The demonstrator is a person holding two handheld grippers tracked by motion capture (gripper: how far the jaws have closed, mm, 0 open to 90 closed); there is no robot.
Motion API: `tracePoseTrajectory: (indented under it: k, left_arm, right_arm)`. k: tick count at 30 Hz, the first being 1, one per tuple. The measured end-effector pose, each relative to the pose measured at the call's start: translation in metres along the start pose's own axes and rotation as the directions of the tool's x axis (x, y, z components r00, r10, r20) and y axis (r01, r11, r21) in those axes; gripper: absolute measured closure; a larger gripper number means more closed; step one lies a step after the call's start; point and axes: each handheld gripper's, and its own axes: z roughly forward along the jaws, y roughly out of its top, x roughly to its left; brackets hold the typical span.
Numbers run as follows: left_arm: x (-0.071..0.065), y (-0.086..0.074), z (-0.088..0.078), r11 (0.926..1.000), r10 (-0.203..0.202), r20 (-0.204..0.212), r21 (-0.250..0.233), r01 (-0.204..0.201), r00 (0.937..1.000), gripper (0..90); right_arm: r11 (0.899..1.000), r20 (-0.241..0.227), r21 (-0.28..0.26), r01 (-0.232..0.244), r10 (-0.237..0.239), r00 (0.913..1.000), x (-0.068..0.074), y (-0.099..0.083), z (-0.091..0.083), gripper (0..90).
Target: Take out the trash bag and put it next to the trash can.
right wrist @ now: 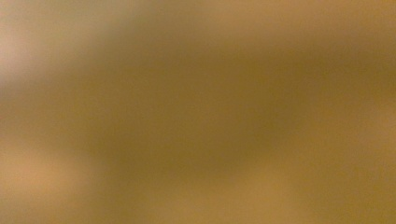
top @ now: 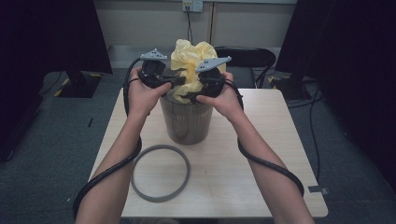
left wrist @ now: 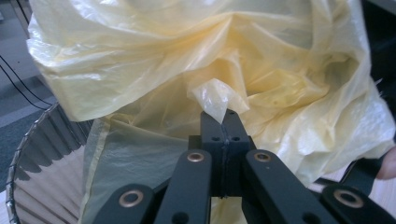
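A crumpled yellow plastic bag (top: 191,58) bulges out of a dark ribbed waste bin (top: 187,121) that stands at the middle of the table. My left gripper (left wrist: 223,119) is shut on a small fold of the bag (left wrist: 187,56), just above the bin's rim (left wrist: 28,140). From above, the left gripper (top: 180,80) comes at the bag from the left. My right gripper (top: 187,97) is pushed into the bag's lower right side, and the plastic hides its jaws. The right gripper view is a yellow-brown blur of bag (right wrist: 198,112) close against the lens.
A grey ring (top: 160,172) lies flat on the pale wooden table (top: 261,154) in front of the bin. A black chair (top: 247,58) stands behind the table. Dark panels and stands flank the table, with cables on the grey floor.
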Motion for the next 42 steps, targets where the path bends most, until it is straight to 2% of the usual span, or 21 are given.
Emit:
tracePoseTrajectory:
  k: [2, 3, 4, 6, 8, 9, 12, 16, 18, 19, 20, 22, 25, 29, 35, 42]
  left_arm:
    - [0.0, 0.0, 0.0, 1.0, -0.004, 0.002, -0.002, 0.004, 1.0, 90.0]
    - [0.0, -0.001, 0.001, 1.0, -0.004, 0.001, -0.001, 0.004, 1.0, 90.0]
    - [0.0, -0.001, 0.001, 1.0, -0.006, 0.0, -0.004, 0.006, 1.0, 90.0]
    - [0.0, -0.002, 0.001, 0.9998, -0.016, -0.003, -0.012, 0.016, 0.9999, 90.0]
    - [0.001, -0.003, 0.001, 0.9996, -0.023, -0.004, -0.017, 0.023, 0.9997, 90.0]
    - [0.002, -0.003, 0.001, 0.9995, -0.026, -0.003, -0.02, 0.026, 0.9997, 90.0]
    - [0.004, -0.005, 0.0, 0.9992, -0.032, -0.001, -0.025, 0.032, 0.9995, 90.0]
    - [0.007, -0.009, 0.001, 0.9987, -0.042, 0.003, -0.029, 0.042, 0.9991, 87.0]
    - [0.008, -0.011, 0.001, 0.9997, -0.011, -0.02, -0.023, 0.01, 0.9997, 75.4]
    - [0.009, -0.012, 0.0, 0.9997, -0.011, -0.038, -0.022, 0.01, 0.9992, 66.5]
    - [0.01, -0.013, -0.001, 0.9993, -0.021, -0.053, -0.031, 0.019, 0.9984, 58.7]
    - [0.014, -0.015, -0.003, 0.9981, -0.049, -0.056, -0.041, 0.047, 0.9972, 45.5]
    - [0.017, -0.019, -0.006, 0.9981, -0.052, -0.085, -0.038, 0.049, 0.995, 33.4]
    - [0.016, -0.023, -0.01, 0.9992, -0.039, -0.098, -0.017, 0.037, 0.9944, 28.0]
    - [0.015, -0.028, -0.014, 0.9999, -0.012, -0.109, 0.007, 0.013, 0.994, 25.8]
    - [0.013, -0.034, -0.018, 0.9997, -0.023, -0.1, 0.01, 0.024, 0.9947, 24.4]
  right_arm:
    - [1.0, -0.002, -0.007, -0.007, 0.007, 1.0, 0.001, 0.0, 0.003, 29.4]
    - [1.0, -0.002, -0.008, -0.009, 0.009, 1.0, 0.002, 0.0, 0.004, 34.7]
    - [1.0, -0.005, -0.008, -0.012, 0.012, 0.9999, 0.003, 0.0, 0.005, 41.5]
    - [1.0, 0.018, -0.017, 0.006, -0.006, 0.9998, 0.005, 0.0, 0.006, 53.0]
    - [1.0, 0.002, -0.021, 0.002, -0.002, 1.0, 0.006, 0.001, 0.007, 69.5]
    - [1.0, 0.01, -0.024, 0.006, -0.006, 0.9999, 0.007, 0.001, 0.007, 74.9]
    - [0.999, -0.008, -0.021, -0.025, 0.025, 0.9997, 0.006, 0.001, 0.006, 83.1]
    - [0.998, -0.022, -0.013, -0.055, 0.054, 0.9983, 0.003, 0.0, 0.004, 85.4]
    - [0.998, -0.017, -0.017, -0.067, 0.067, 0.9976, 0.001, -0.003, 0.002, 85.7]
    - [0.997, -0.019, -0.022, -0.074, 0.074, 0.9971, -0.001, -0.004, 0.001, 85.8]
    - [0.997, -0.017, -0.024, -0.079, 0.078, 0.9968, -0.002, -0.005, 0.0, 85.8]
    - [0.995, -0.019, -0.033, -0.089, 0.088, 0.9959, -0.005, -0.007, -0.002, 85.9]
    - [0.993, -0.013, -0.048, -0.105, 0.105, 0.9944, -0.007, -0.008, -0.005, 85.9]
    - [0.988, -0.016, -0.076, -0.136, 0.136, 0.9906, -0.01, -0.009, -0.008, 85.9]
    - [0.985, -0.006, -0.094, -0.141, 0.141, 0.9899, -0.011, -0.008, -0.015, 85.9]
    - [0.984, 0.012, -0.112, -0.136, 0.138, 0.9903, -0.012, -0.004, -0.027, 85.9]
